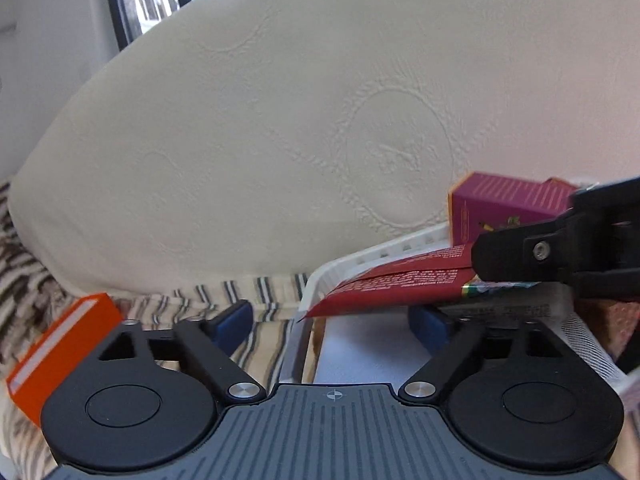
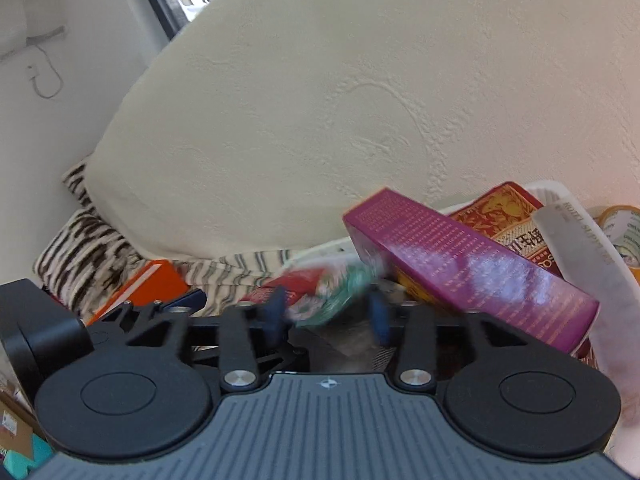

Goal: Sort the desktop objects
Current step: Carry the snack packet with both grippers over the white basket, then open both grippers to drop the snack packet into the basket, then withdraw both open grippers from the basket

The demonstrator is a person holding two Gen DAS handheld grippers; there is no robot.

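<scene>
A white mesh basket (image 1: 360,260) holds a purple box (image 1: 500,204) and a flat red packet (image 1: 400,284) that pokes out over its corner. My left gripper (image 1: 334,320) is open and empty, its fingers on either side of the basket's near corner. My right gripper enters the left wrist view from the right (image 1: 560,252), over the red packet. In the right wrist view my right gripper (image 2: 328,312) is open, with the blurred red and green packet (image 2: 320,292) between and just beyond its fingers. The purple box (image 2: 460,264) lies tilted to its right.
An orange box (image 1: 56,360) lies on the striped cloth (image 1: 256,292) at the left; it also shows in the right wrist view (image 2: 152,284). A big cream cushion (image 1: 280,120) fills the back. A red printed box (image 2: 504,216) and a pale flat strip (image 2: 580,248) sit in the basket.
</scene>
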